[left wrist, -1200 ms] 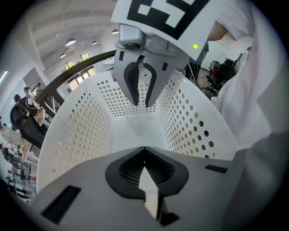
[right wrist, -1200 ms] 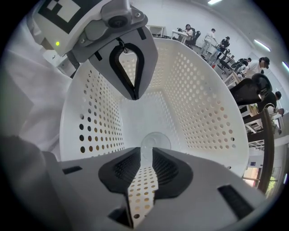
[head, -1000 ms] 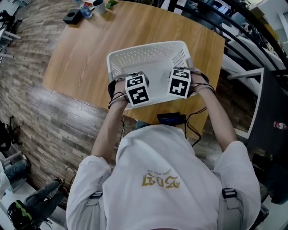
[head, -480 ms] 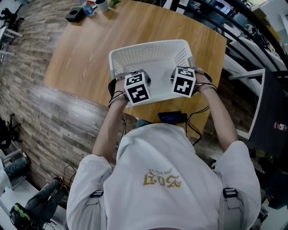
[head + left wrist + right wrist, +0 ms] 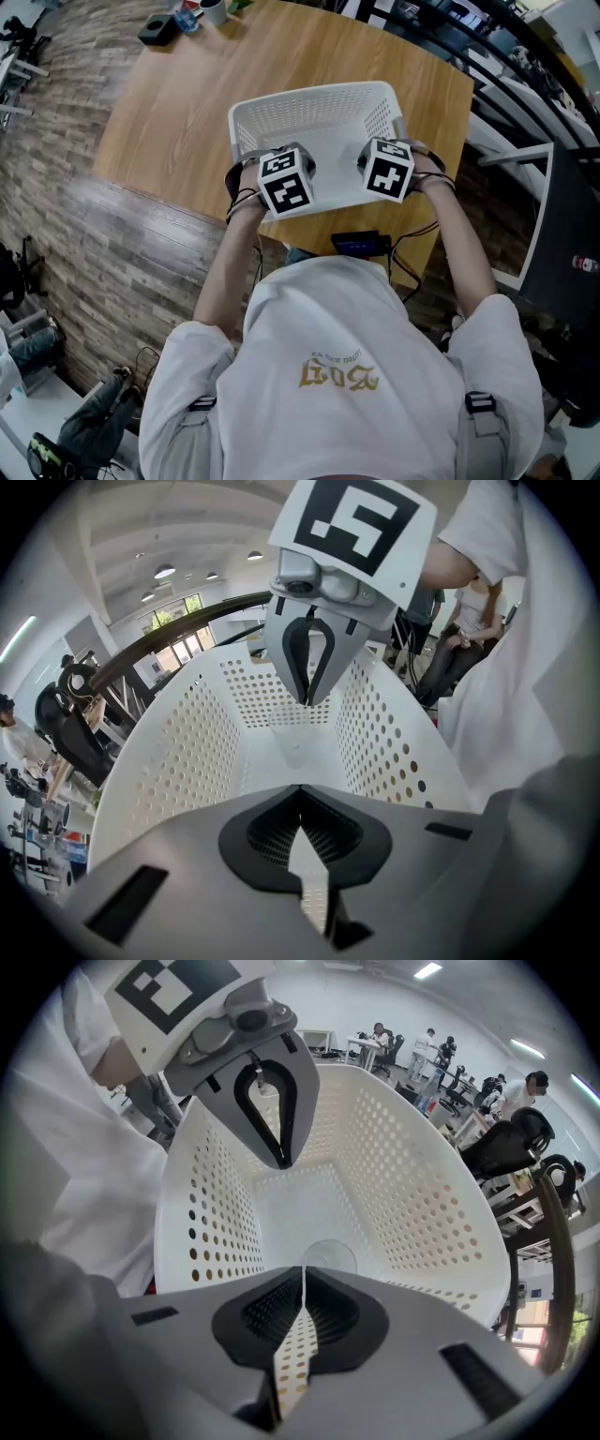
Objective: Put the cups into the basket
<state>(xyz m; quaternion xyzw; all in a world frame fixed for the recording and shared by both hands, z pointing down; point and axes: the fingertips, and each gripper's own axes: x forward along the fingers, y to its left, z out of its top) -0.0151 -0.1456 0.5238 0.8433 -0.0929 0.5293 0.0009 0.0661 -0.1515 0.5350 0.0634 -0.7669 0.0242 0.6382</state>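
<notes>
Clamping both sides of the basket [image 5: 309,114] near wall: left gripper [image 5: 302,841] shut on it, right gripper [image 5: 302,1309] just closed onto it. Clear cup [image 5: 328,1256] sits on the basket floor; basket rests on the tabletop [image 5: 187,103].

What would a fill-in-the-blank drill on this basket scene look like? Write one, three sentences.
1. The white basket stands on a ____ table.
2. The left claw grips the perforated wall of the ____.
3. The clear cup sits ____ the basket.
Missing words: wooden; basket; inside.
</notes>
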